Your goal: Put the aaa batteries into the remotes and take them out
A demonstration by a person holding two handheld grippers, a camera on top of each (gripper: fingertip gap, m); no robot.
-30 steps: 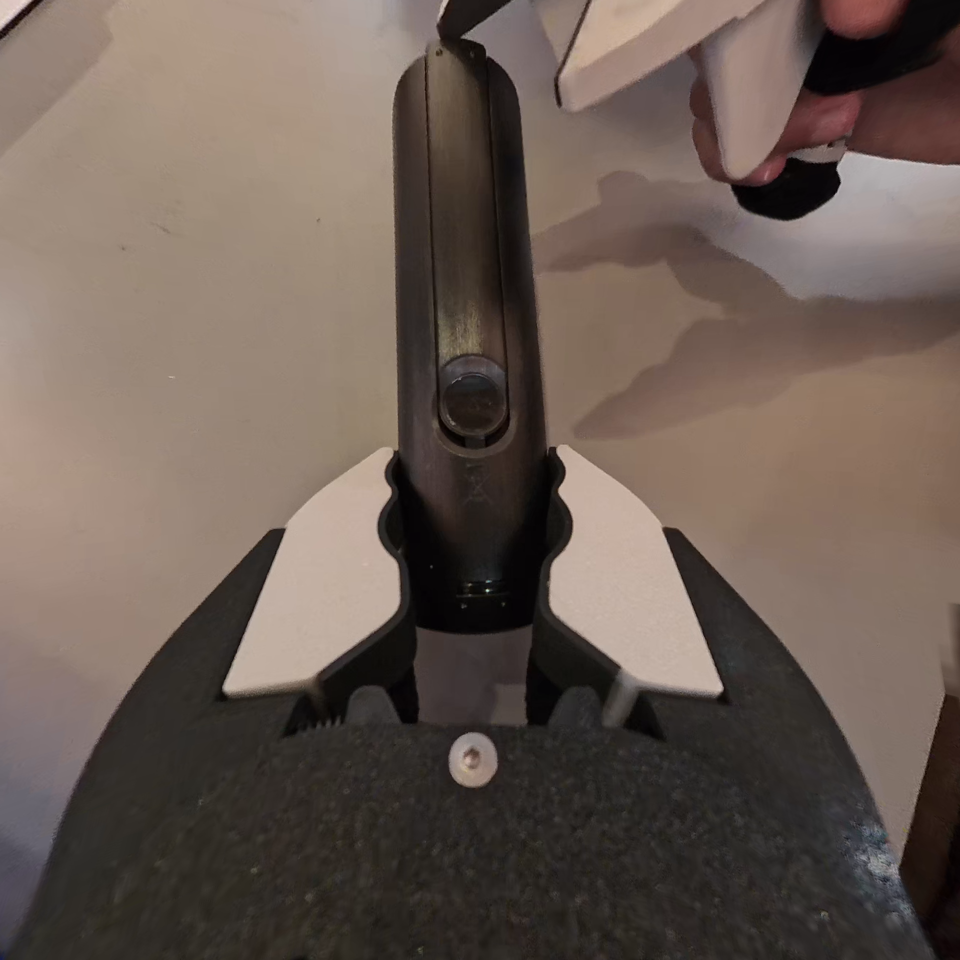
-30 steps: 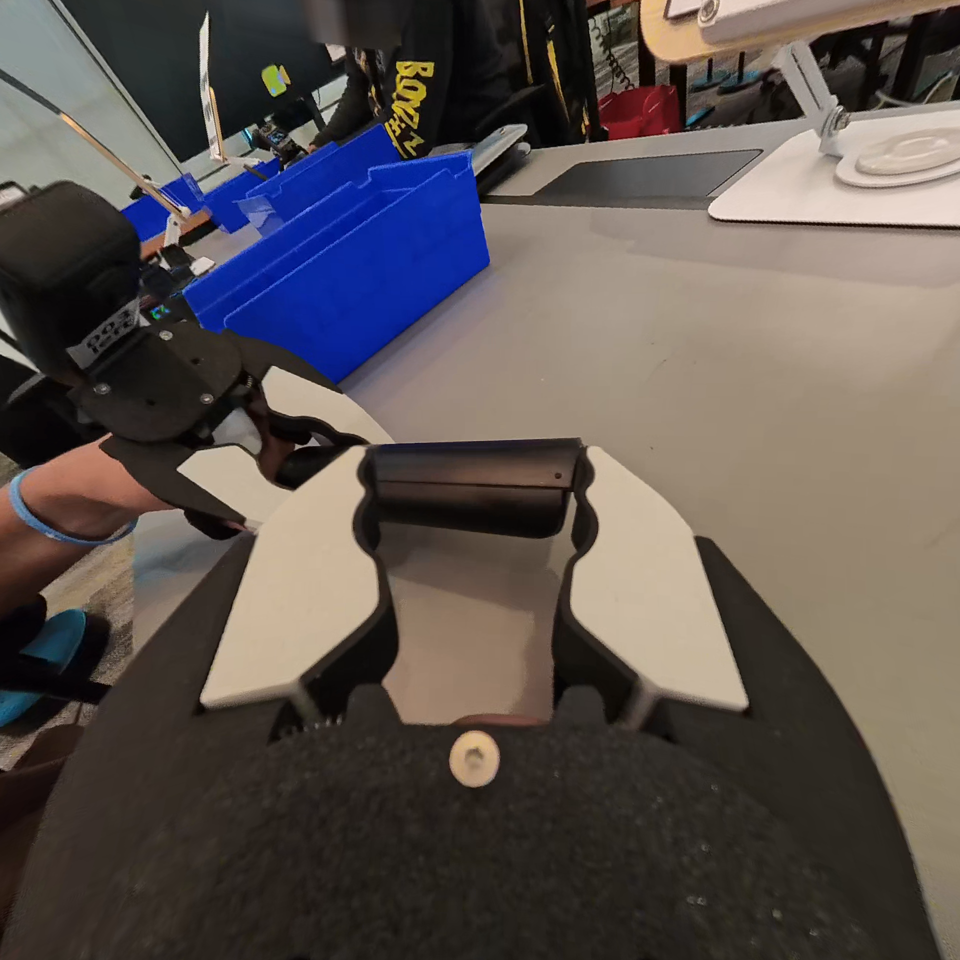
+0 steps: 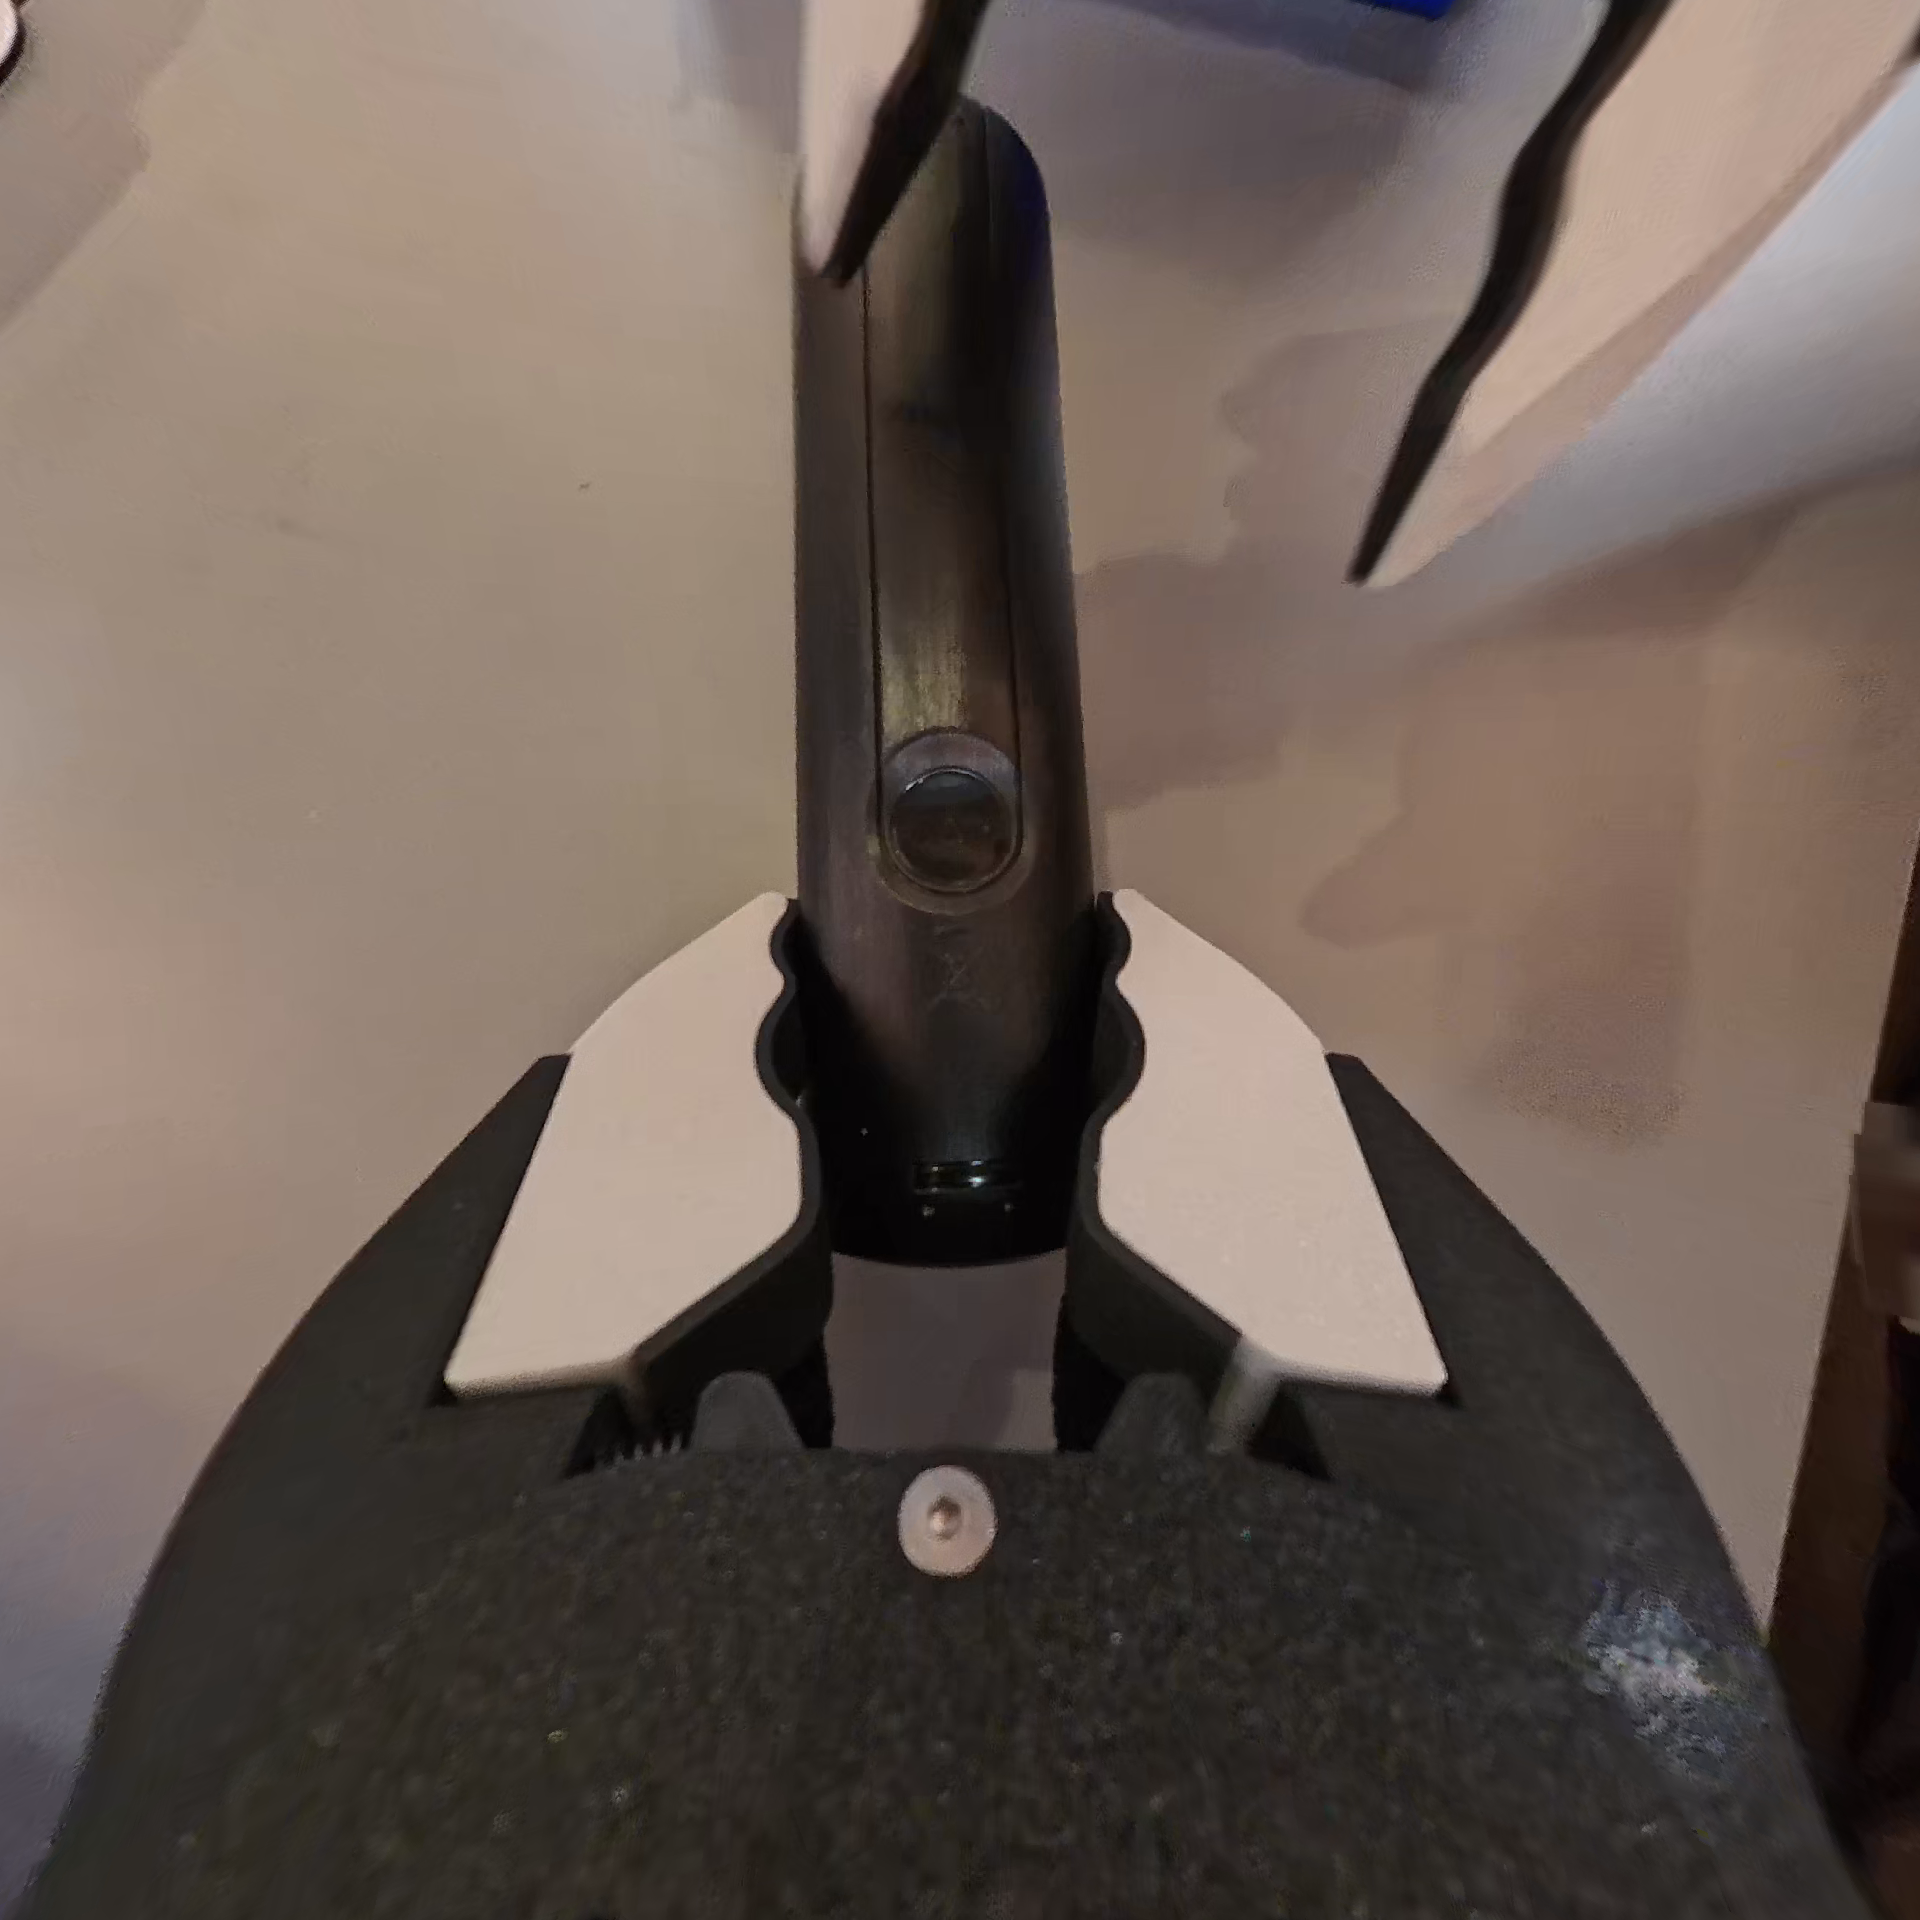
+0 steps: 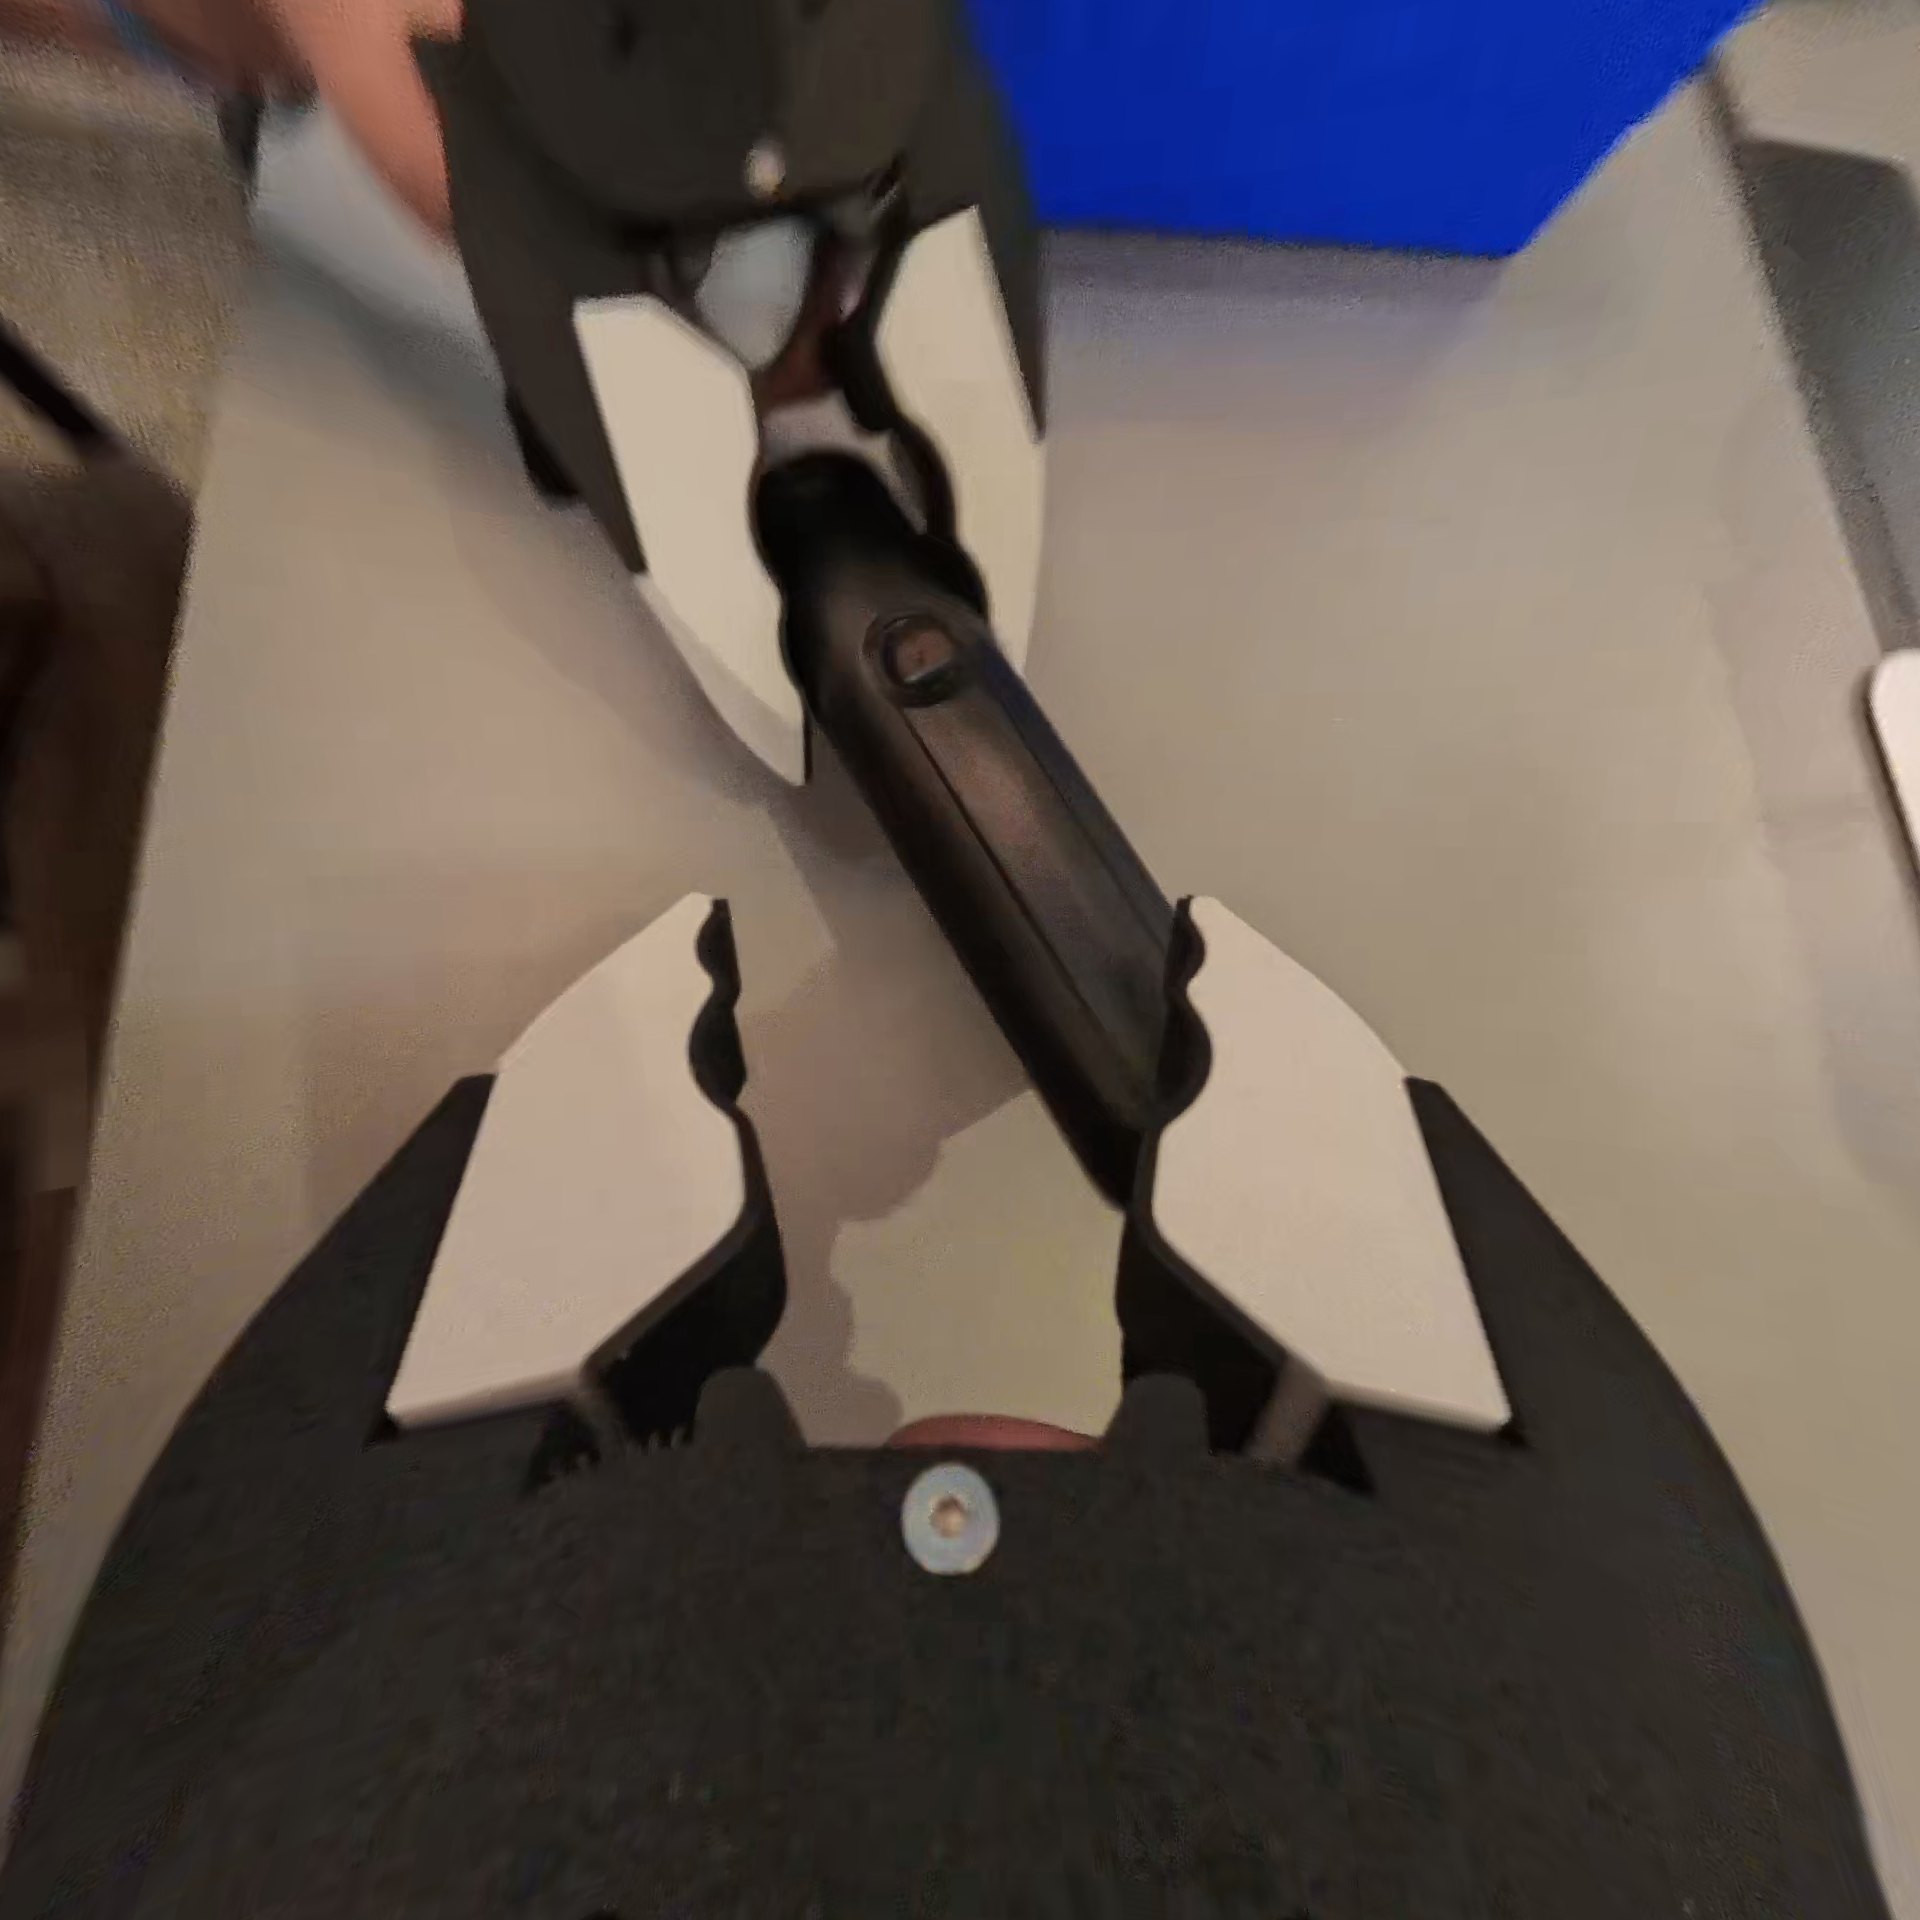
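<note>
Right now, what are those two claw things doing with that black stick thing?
That black stick is a remote, back side up, over a pale table. The left gripper has its fingers shut on one end of it. The right gripper is open at the other end: one finger touches the remote's side, the other is off it. No batteries show, and the long back cover looks closed. A blue bin sits behind.
</note>
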